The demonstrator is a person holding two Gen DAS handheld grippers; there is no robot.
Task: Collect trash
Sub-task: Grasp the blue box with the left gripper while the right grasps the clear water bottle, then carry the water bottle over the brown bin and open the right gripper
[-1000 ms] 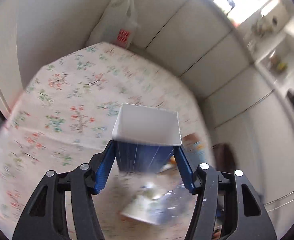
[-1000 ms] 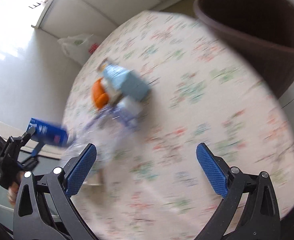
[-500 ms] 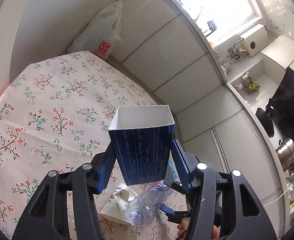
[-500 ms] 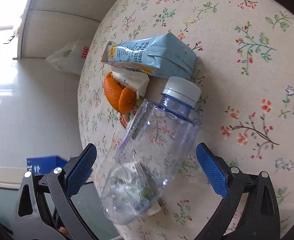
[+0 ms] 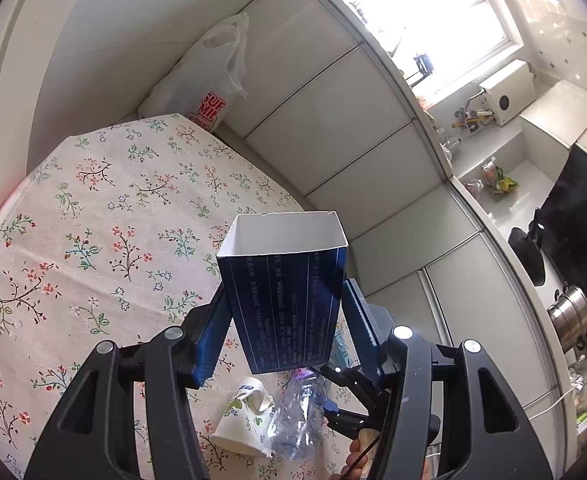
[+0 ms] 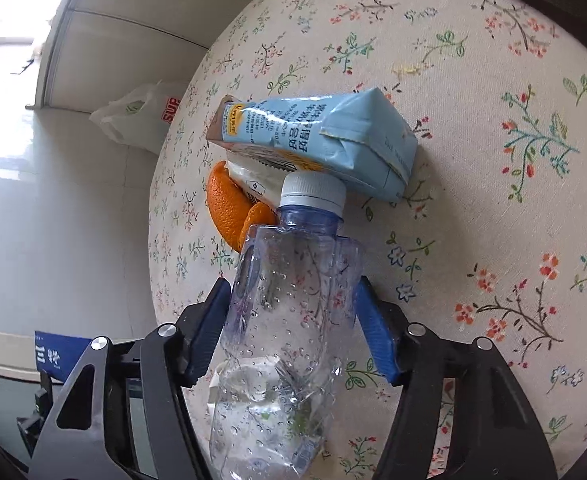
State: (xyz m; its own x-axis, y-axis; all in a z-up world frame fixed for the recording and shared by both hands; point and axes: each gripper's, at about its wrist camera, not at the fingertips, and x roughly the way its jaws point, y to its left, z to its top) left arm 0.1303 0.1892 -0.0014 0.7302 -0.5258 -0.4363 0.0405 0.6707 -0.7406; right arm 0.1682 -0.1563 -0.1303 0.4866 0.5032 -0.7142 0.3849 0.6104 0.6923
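My left gripper is shut on a dark blue open-topped carton and holds it above the floral table. My right gripper is shut on a clear crumpled plastic bottle with a white cap; the bottle also shows in the left wrist view. Beyond the cap lie a light blue drink carton, orange peel and a white wrapper. A tipped paper cup lies beside the bottle. The blue carton shows at the lower left of the right wrist view.
A white plastic shopping bag stands on the floor past the table's far edge. White cabinet fronts run along the right, with a counter, a pot and a window beyond.
My right gripper came up to the bottle and closed its fingers on it. My left gripper has lifted the blue carton higher over the table.
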